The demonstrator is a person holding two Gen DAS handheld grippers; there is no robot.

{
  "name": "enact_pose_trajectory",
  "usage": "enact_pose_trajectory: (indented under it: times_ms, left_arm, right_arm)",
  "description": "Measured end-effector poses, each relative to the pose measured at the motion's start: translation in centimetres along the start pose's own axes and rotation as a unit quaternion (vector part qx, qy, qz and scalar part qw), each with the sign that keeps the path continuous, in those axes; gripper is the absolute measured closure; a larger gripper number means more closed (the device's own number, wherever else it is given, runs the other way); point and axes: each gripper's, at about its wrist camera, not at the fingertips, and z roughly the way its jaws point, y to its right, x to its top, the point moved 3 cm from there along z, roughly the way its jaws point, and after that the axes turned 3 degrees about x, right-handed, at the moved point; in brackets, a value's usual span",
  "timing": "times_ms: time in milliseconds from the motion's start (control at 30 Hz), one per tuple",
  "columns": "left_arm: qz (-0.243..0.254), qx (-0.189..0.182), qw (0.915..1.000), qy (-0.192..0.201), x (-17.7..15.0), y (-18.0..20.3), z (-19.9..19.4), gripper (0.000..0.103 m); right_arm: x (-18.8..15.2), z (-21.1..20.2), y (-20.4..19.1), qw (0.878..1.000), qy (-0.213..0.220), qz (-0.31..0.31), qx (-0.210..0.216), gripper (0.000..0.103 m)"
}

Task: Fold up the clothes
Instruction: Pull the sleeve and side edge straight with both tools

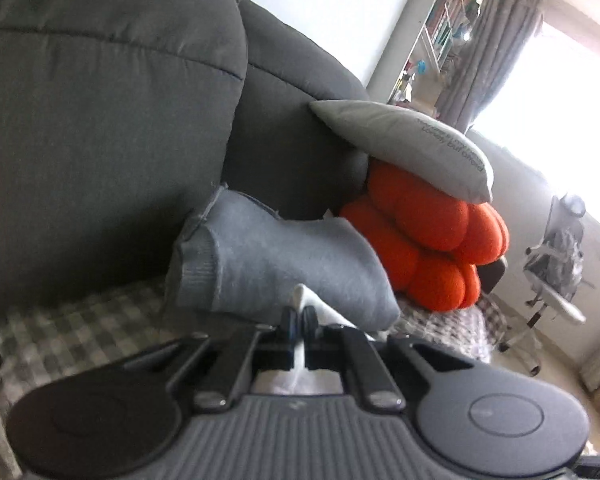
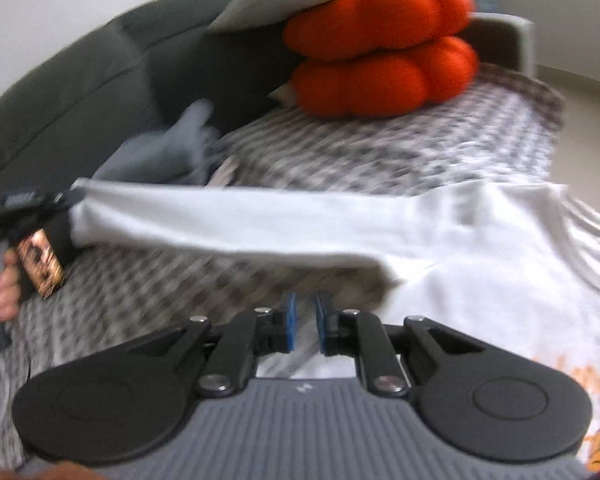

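Item, folding barely begun: at the left the left gripper [image 2: 66, 200] has its fingers clamped on the cuff of the white shirt [image 2: 480, 248], soft jersey with orange print, drawing its long sleeve taut above the checked sofa cover [image 2: 380, 152]. Body still spread flat to the right. Near centre, the right gripper [image 2: 304, 322], fingers narrow, blue pads holding nothing; far behind, a limp grey garment [image 2: 160, 152] unfolded.

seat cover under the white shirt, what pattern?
Grey-and-white check on the fabric seat cover; it shows best in the right wrist view.
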Motion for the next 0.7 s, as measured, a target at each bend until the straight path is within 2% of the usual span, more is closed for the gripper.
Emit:
enact_pose_trajectory:
  times_ms: [167, 267, 367, 467, 567, 633, 700]
  left_arm:
    - [0.044, 0.047, 0.9979, -0.010, -2.6, -0.8, 0.9, 0.099]
    - [0.058, 0.064, 0.9960, -0.022, -4.0, -1.3, 2.1, 0.099]
    - [0.073, 0.088, 0.9928, -0.034, -5.1, -1.7, 3.3, 0.097]
    - [0.076, 0.111, 0.9904, -0.030, -5.5, -2.1, 3.1, 0.096]
    - [0.073, 0.100, 0.9920, -0.023, -5.5, -1.8, 2.1, 0.093]
    - [0.087, 0.081, 0.9927, -0.020, -5.7, -0.8, 1.5, 0.089]
    - [0.107, 0.058, 0.9921, -0.028, -6.3, 0.3, 1.5, 0.087]
  right_arm:
    - [1.5, 0.9, 2.8, 0.998, 0.041, 0.048, -0.022, 0.087]
    - [1.3, 3.5, 3.1, 0.998, 0.026, 0.036, -0.053, 0.085]
    - [0.4, 6.0, 2.2, 0.998, 0.005, 0.020, -0.062, 0.085]
    - [-0.4, 7.3, -0.9, 0.998, -0.002, -0.028, -0.058, 0.084]
    - [-1.2, 8.6, -4.1, 0.997, -0.024, -0.069, -0.032, 0.084]
    - [-1.8, 9.5, -6.0, 0.995, -0.037, -0.095, -0.022, 0.084]
    - [-2.1, 10.4, -7.5, 0.994, -0.050, -0.098, 0.007, 0.084]
